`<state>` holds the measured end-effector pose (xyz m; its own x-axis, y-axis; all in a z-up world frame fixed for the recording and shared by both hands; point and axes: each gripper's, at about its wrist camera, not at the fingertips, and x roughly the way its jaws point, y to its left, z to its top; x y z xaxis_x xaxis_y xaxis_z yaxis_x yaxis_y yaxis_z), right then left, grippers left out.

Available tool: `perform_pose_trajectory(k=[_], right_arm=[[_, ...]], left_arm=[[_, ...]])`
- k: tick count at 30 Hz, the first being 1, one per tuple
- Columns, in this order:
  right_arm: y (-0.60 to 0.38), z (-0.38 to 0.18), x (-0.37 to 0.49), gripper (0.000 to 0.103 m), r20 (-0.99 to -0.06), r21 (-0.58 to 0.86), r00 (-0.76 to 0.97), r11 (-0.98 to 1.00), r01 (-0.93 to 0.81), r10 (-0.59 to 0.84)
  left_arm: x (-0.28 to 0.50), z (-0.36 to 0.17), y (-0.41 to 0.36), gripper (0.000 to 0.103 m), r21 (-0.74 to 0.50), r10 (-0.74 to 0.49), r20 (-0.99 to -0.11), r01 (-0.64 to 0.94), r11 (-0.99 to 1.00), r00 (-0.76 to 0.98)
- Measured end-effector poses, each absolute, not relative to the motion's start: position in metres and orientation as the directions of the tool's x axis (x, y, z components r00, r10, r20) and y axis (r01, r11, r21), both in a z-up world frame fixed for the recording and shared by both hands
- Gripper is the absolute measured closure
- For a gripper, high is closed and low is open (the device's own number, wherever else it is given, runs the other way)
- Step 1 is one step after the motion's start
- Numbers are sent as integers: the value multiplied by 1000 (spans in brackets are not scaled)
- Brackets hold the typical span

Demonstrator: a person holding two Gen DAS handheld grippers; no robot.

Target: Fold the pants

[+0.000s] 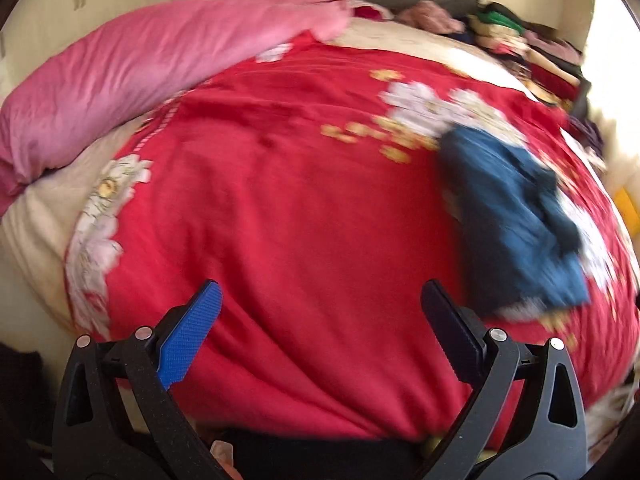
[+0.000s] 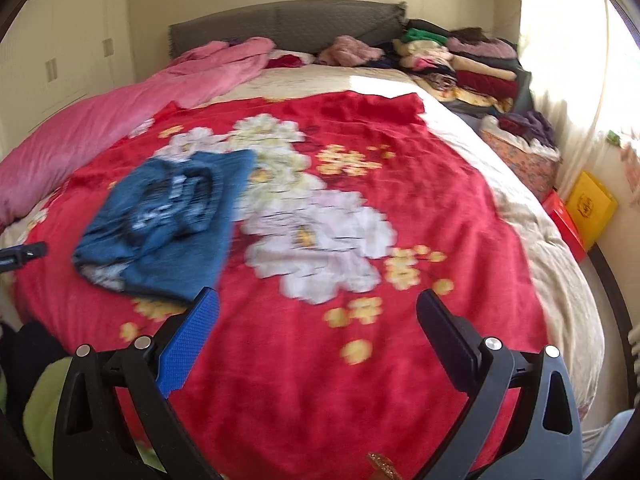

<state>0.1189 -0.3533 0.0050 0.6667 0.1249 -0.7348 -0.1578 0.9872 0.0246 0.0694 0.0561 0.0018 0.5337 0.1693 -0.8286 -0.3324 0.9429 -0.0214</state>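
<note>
The blue denim pants (image 1: 516, 224) lie folded into a compact bundle on the red flowered blanket (image 1: 280, 200). In the left wrist view they sit to the right of and just beyond my left gripper (image 1: 322, 294), which is open and holds nothing. In the right wrist view the pants (image 2: 168, 224) lie left of centre, just beyond the blue left finger of my right gripper (image 2: 318, 302). That gripper is open too and holds nothing. The tip of the other gripper (image 2: 24, 254) shows at the left edge. Both views are motion-blurred.
A pink duvet (image 1: 132, 68) is bunched along the bed's left side. Stacks of folded clothes (image 2: 464, 64) fill the far right corner by the grey headboard (image 2: 288, 24). A yellow box (image 2: 592, 204) and a red box (image 2: 564, 224) stand beside the bed's right edge.
</note>
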Motion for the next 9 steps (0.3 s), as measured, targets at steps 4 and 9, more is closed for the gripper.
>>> perform_pose_trajectory(k=[4, 9], right_arm=[[-415, -9, 173, 5, -742, -41, 670, 999, -23, -15], [-500, -40, 258, 5, -780, -128, 593, 979, 160, -199]], left_arm=[[118, -10, 118, 9, 62, 276, -860, -449, 892, 429], [190, -45, 200, 9, 91, 307, -902, -561, 823, 304]])
